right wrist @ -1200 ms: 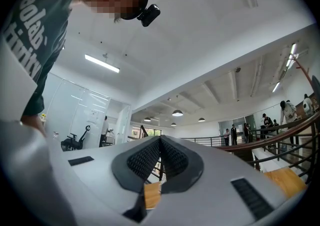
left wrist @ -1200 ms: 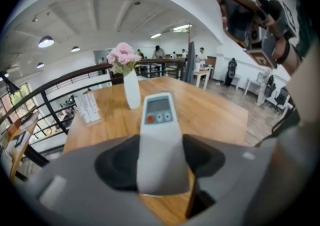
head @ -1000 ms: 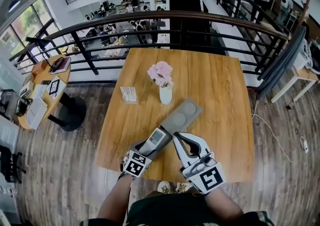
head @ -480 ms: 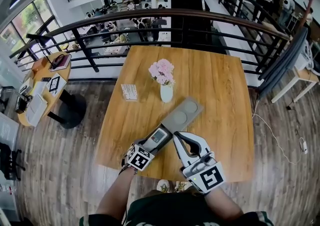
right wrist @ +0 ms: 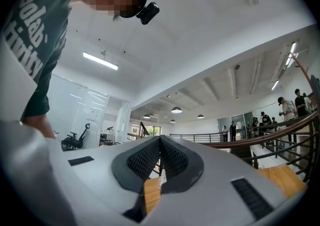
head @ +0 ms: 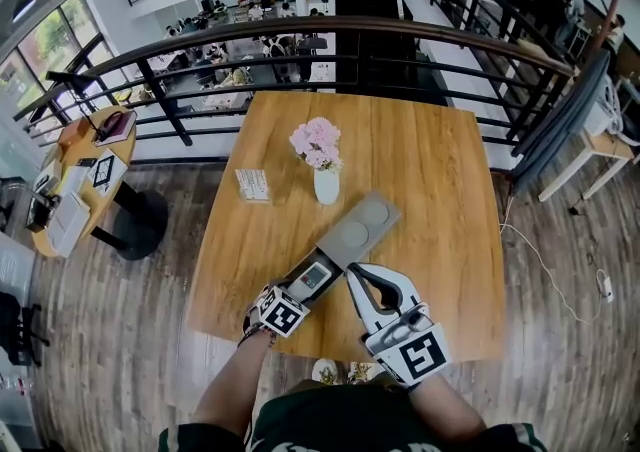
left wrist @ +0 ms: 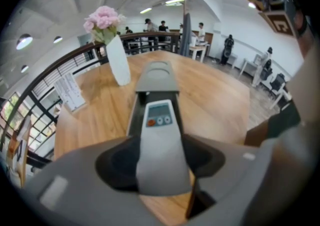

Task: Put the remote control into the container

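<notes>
Evidently the left gripper (head: 295, 295) pinches the remote control (head: 313, 277) by its rear so the nose can slide into the container (head: 361, 228) at one o'clock; the right gripper (head: 355, 278) idles, jaws pressed together on nothing.

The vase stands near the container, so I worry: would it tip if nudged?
Probably tips easily: the vase is tall and narrow, with a wide flower bunch on top. It looks like glazed ceramic, so likely brittle if it falls.

The remote control (left wrist: 161, 135) hides the near end of the container (left wrist: 156, 77).
</notes>
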Tool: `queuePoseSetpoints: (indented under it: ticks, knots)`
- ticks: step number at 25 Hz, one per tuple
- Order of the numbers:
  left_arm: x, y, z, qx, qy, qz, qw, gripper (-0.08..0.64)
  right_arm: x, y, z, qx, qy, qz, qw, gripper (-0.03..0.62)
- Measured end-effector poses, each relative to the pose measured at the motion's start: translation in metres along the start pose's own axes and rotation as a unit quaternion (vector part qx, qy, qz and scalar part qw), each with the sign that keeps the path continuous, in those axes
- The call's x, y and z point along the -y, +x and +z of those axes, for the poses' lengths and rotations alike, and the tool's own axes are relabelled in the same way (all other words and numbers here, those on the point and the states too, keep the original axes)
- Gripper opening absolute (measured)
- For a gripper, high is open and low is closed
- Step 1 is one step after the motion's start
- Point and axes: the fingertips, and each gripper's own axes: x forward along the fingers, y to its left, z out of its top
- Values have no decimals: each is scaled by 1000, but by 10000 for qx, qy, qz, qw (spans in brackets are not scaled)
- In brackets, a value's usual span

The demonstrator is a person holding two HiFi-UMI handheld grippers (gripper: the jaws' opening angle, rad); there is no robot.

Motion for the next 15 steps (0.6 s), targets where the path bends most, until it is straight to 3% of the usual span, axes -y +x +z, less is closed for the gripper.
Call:
queuePoseSetpoints:
  ticks: [15]
  knots:
    - [-4,24,1,-227,-50,-130,9996,264,10,-13,-1,-123,-87,-166,9997,15]
